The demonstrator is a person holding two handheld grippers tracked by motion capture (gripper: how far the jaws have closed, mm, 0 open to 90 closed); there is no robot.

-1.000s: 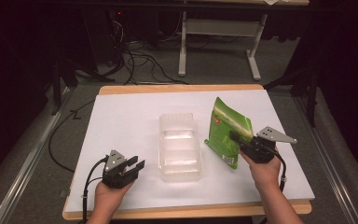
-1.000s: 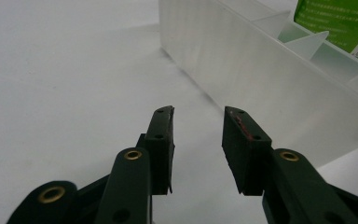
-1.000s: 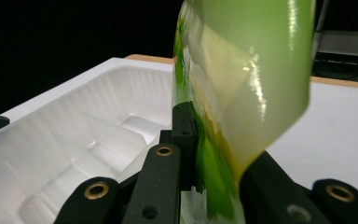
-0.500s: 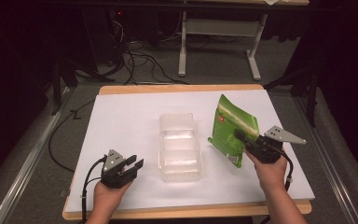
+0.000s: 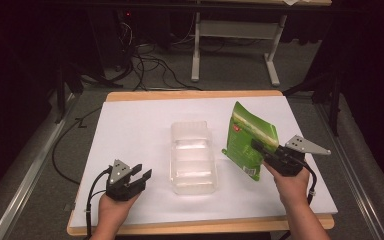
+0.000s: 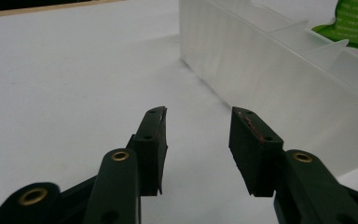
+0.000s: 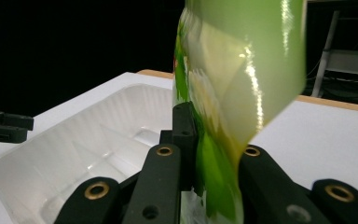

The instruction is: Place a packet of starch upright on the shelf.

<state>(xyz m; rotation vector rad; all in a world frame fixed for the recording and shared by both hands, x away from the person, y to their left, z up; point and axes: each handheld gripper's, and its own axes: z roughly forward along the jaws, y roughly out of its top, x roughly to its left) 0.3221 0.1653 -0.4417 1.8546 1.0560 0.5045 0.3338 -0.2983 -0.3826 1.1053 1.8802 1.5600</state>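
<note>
Right of centre in the high view, a green pouch (image 5: 250,141) is held upright, clamped in the right gripper (image 5: 266,151) just beside the clear tray (image 5: 192,159), apparently awaiting lowering into it, while the left gripper (image 5: 141,174), lower left, has just been opening, holding nothing.

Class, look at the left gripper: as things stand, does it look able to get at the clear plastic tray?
Probably yes. The left gripper is open with nothing between its jaws, and bare white table lies between it and the clear plastic tray just beside it.
</note>
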